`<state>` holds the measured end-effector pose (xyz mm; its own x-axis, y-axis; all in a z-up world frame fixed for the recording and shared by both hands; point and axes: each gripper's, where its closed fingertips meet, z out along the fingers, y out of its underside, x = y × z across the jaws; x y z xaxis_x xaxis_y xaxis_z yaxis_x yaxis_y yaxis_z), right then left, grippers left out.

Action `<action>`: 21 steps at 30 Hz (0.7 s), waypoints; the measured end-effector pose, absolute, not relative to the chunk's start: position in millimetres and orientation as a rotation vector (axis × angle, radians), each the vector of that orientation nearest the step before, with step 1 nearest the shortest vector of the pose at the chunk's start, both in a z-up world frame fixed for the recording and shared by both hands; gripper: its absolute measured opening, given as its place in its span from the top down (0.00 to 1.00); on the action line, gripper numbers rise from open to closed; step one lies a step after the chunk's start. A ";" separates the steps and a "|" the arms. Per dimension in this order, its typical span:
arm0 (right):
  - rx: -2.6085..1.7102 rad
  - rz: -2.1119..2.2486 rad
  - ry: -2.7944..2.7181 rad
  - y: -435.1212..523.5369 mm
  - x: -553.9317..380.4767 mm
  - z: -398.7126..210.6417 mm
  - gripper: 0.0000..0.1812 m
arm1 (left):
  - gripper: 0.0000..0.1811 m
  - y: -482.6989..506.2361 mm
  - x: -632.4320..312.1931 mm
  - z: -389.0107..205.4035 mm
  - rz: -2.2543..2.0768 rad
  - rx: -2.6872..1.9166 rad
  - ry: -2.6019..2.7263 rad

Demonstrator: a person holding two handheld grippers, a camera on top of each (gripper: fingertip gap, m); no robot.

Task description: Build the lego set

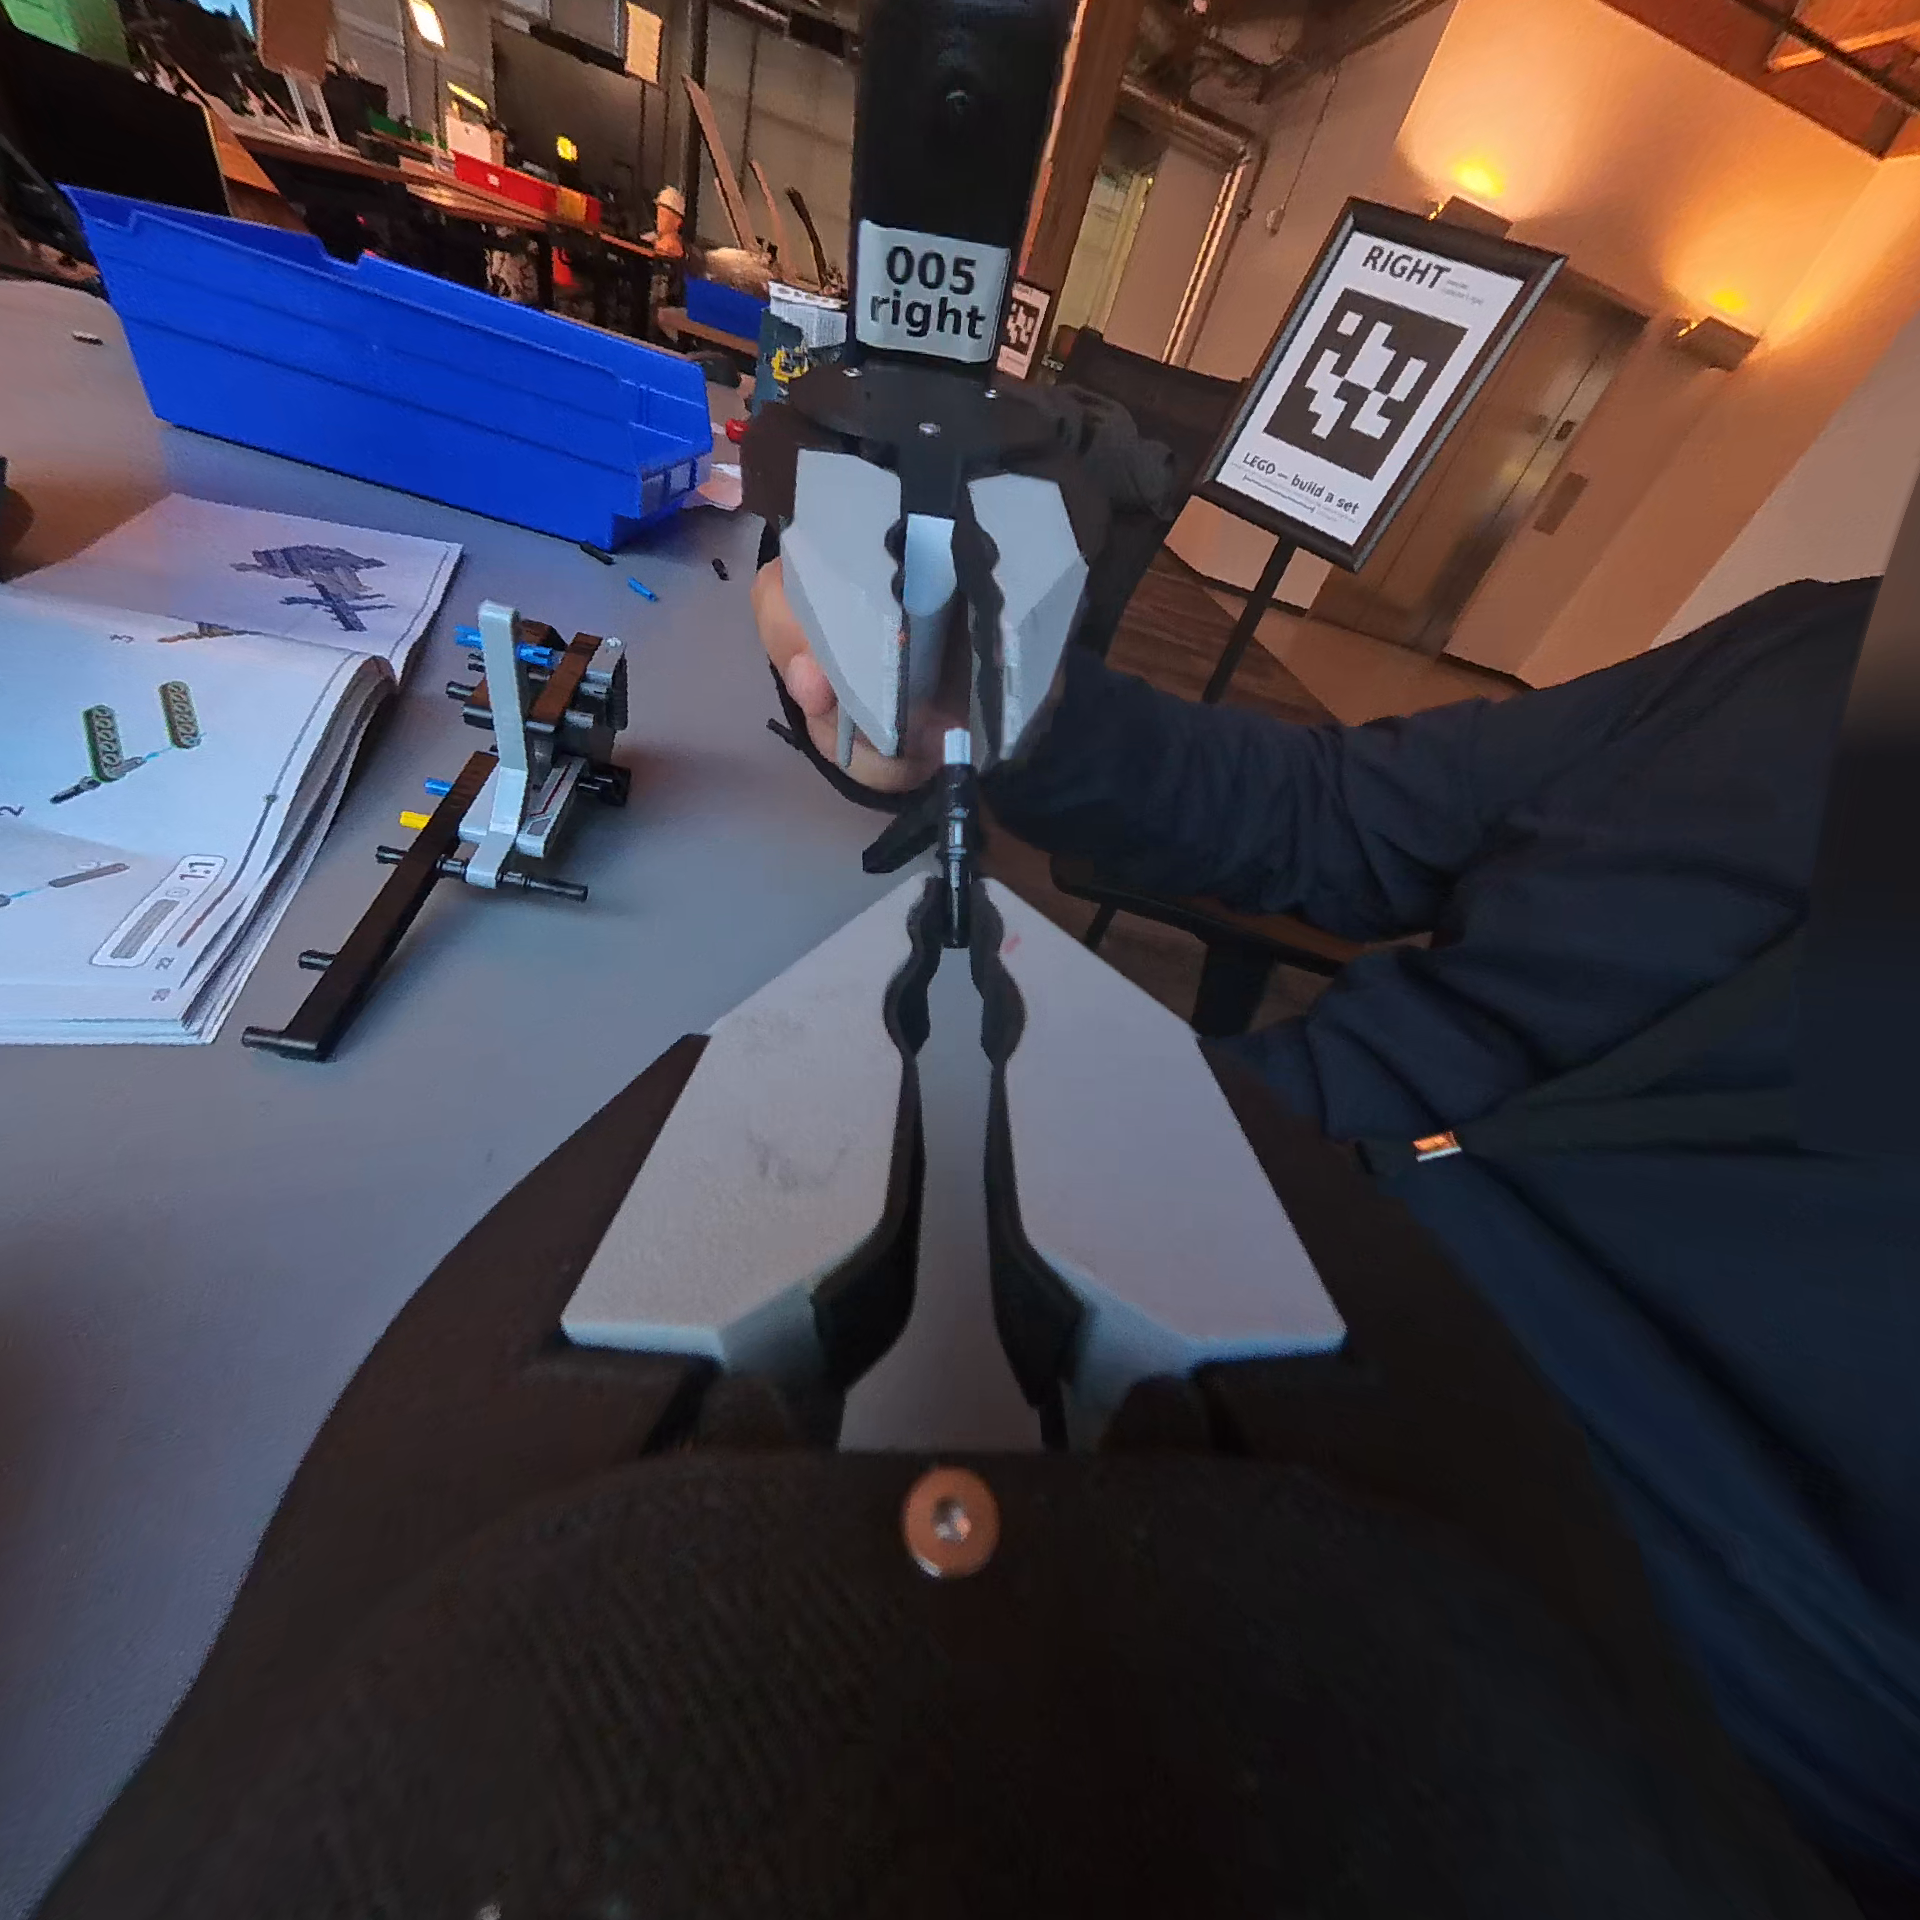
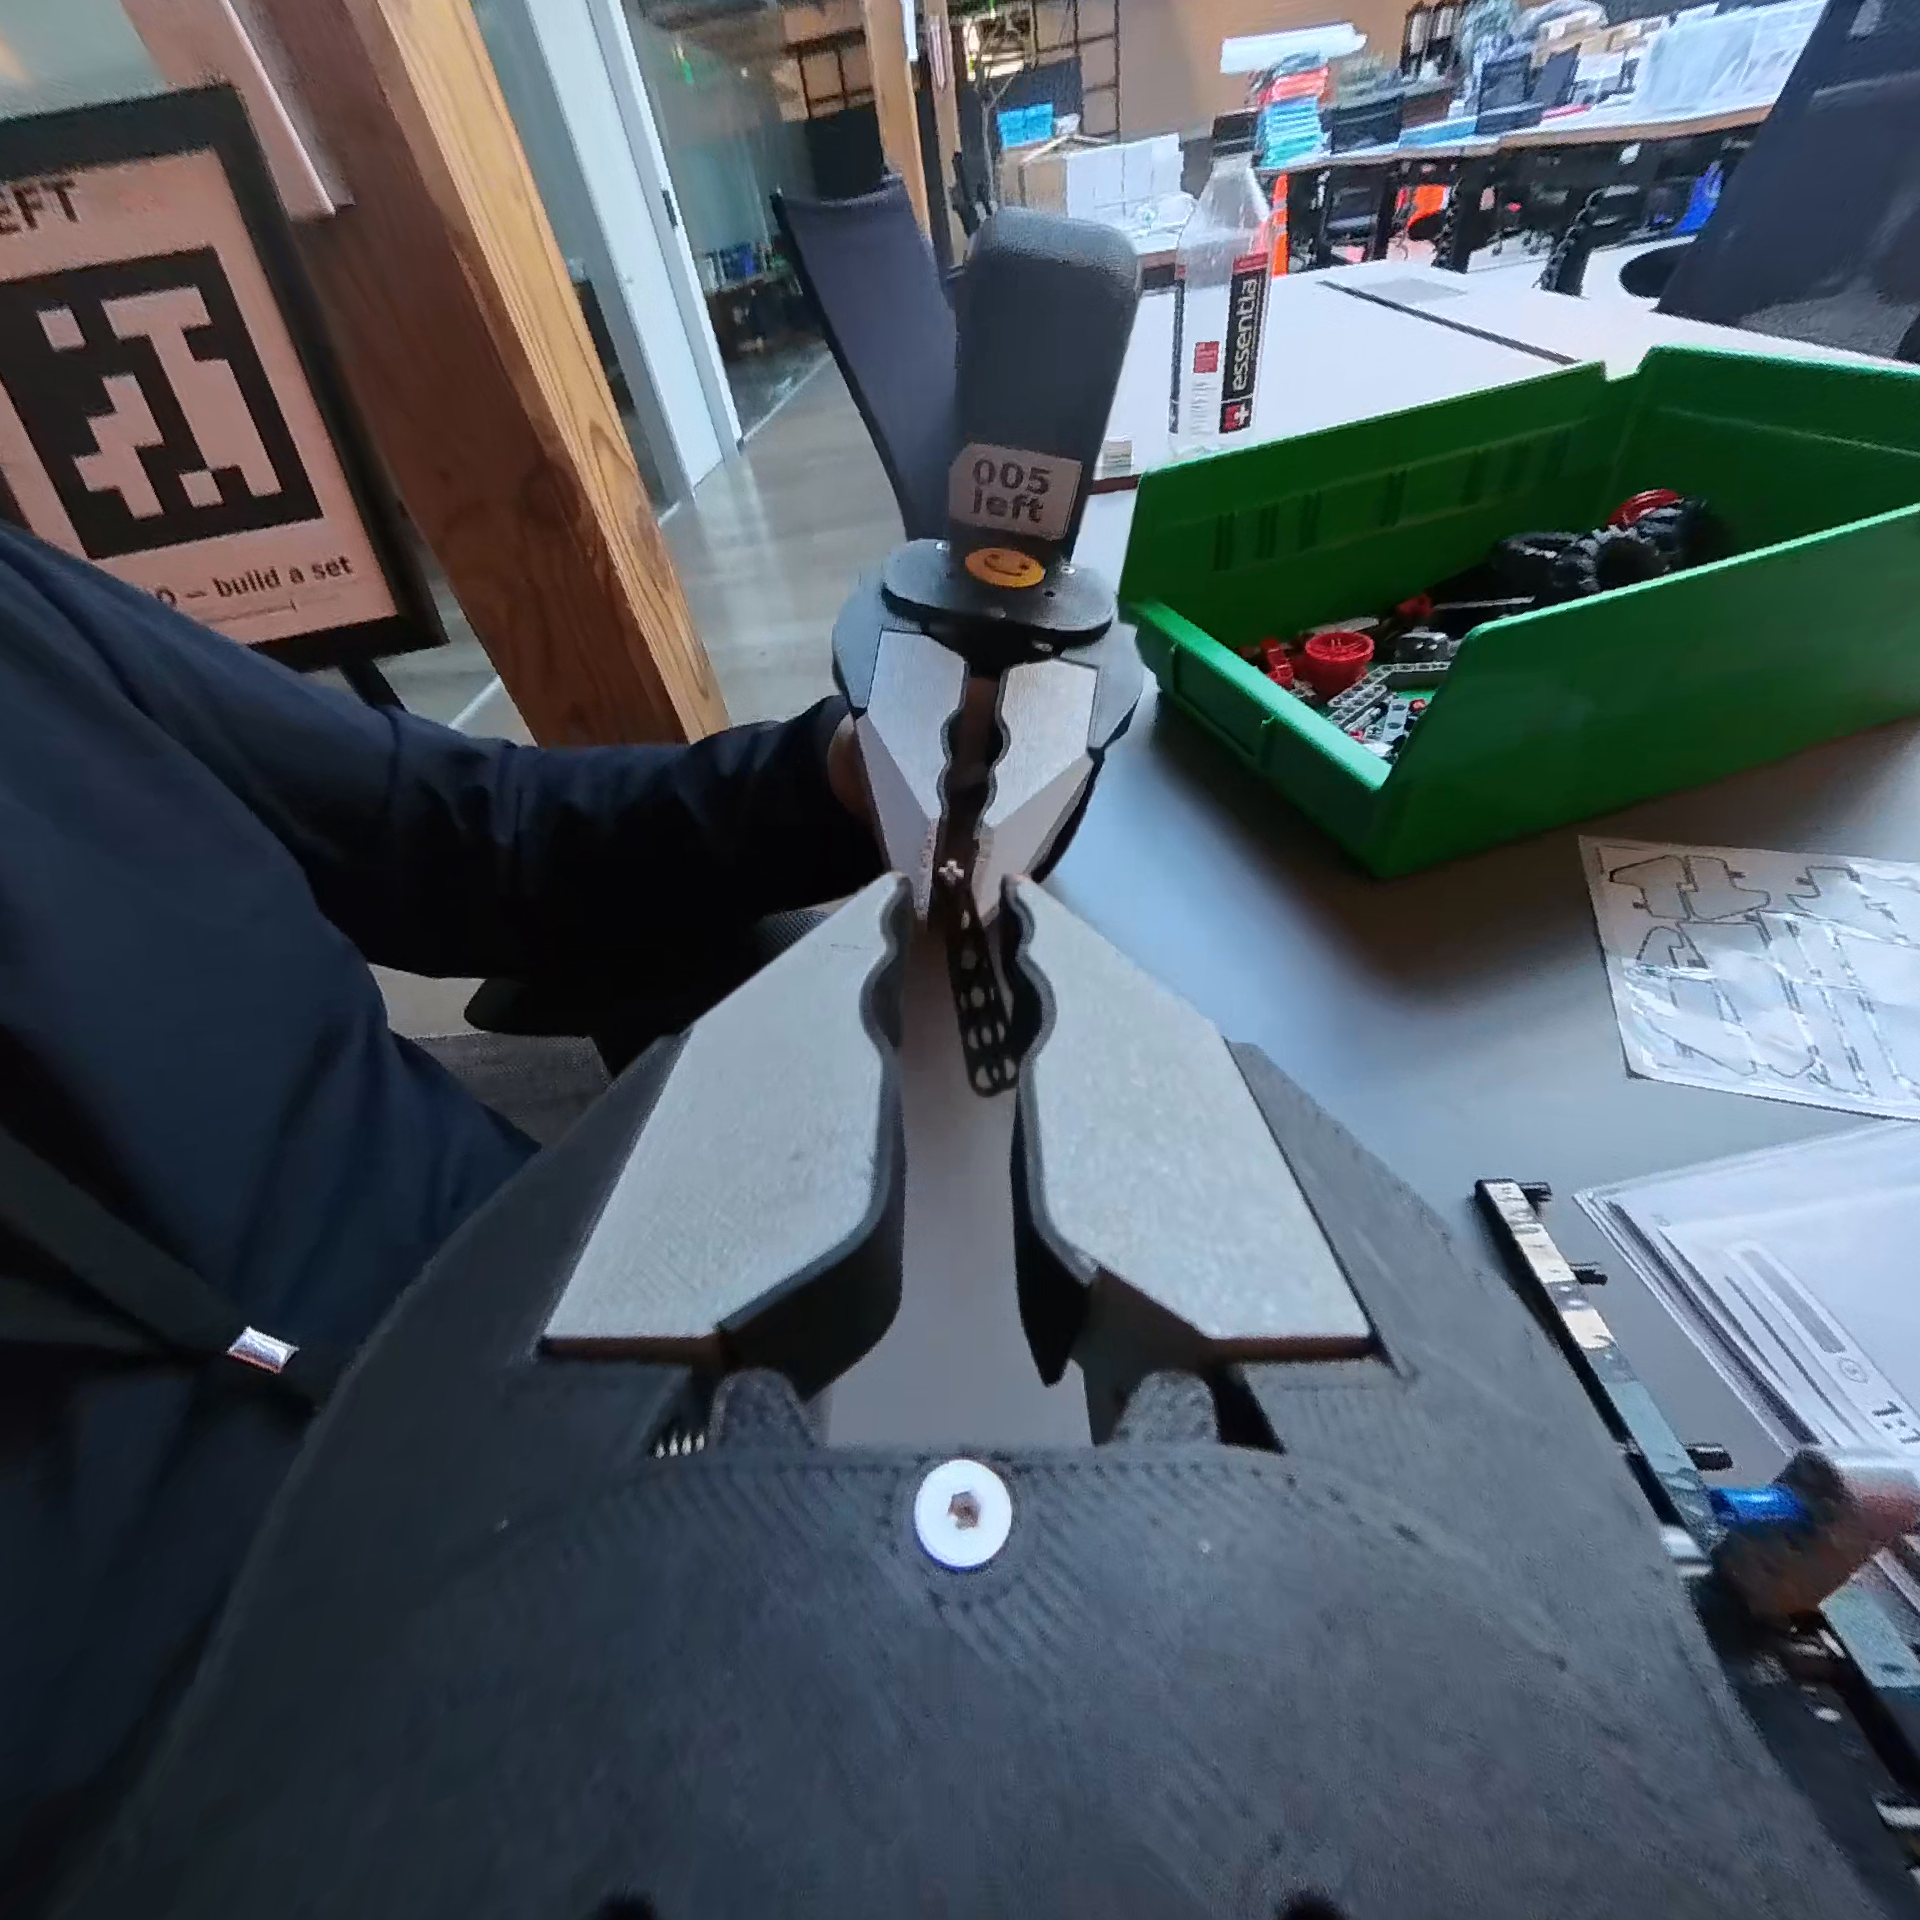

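Both grippers are raised above the grey table (image 1: 623, 1039) and face each other tip to tip. My left gripper (image 1: 954, 906) is shut on a thin black and grey axle piece (image 1: 955, 821) that sticks out toward the right gripper (image 1: 940, 743). My right gripper (image 2: 956, 909) is shut on a black beam with holes (image 2: 979, 1003), held edge-up between its fingers. The axle's cross-shaped end (image 2: 948, 871) meets the far end of the beam at the left gripper (image 2: 951, 883). The partial build (image 1: 530, 748), black and grey with blue and yellow pins, stands on the table to the left.
An open instruction booklet (image 1: 156, 790) lies at the left, with a blue bin (image 1: 395, 364) behind it. A green bin of parts (image 2: 1558, 644), a sticker sheet (image 2: 1766, 966) and a water bottle (image 2: 1226, 312) sit on the right side. A sign stand (image 1: 1371, 384) stands beyond the table edge. The tips of both grippers are at nearly the same place.
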<state>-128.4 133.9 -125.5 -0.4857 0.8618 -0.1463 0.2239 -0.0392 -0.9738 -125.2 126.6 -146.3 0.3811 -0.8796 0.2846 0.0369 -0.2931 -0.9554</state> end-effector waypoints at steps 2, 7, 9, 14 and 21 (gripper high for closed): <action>-1.157 1.554 -1.718 132.6 -129.4 -128.0 0.95 | 0.99 128.2 -119.5 -145.2 -1.098 -1.591 0.764; -1.155 1.523 -1.716 134.7 -124.7 -127.1 0.98 | 0.99 133.7 -114.4 -143.8 -1.090 -1.590 0.727; -1.176 1.472 -1.733 138.1 -122.4 -129.9 0.98 | 0.98 137.6 -115.3 -143.1 -1.104 -1.597 0.693; -1.170 1.429 -1.766 138.4 -115.5 -127.5 0.98 | 0.92 143.8 -110.1 -140.4 -1.148 -1.589 0.647; -1.211 1.304 -1.833 145.3 -110.0 -132.2 0.98 | 1.00 144.3 -97.7 -145.1 -1.144 -1.613 0.708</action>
<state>-110.0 145.3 -132.2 -0.4207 0.9060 -0.0461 0.3408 0.1107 -0.9336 -97.7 144.3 -145.1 0.3825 -0.8595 0.3390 0.0807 -0.3345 -0.9389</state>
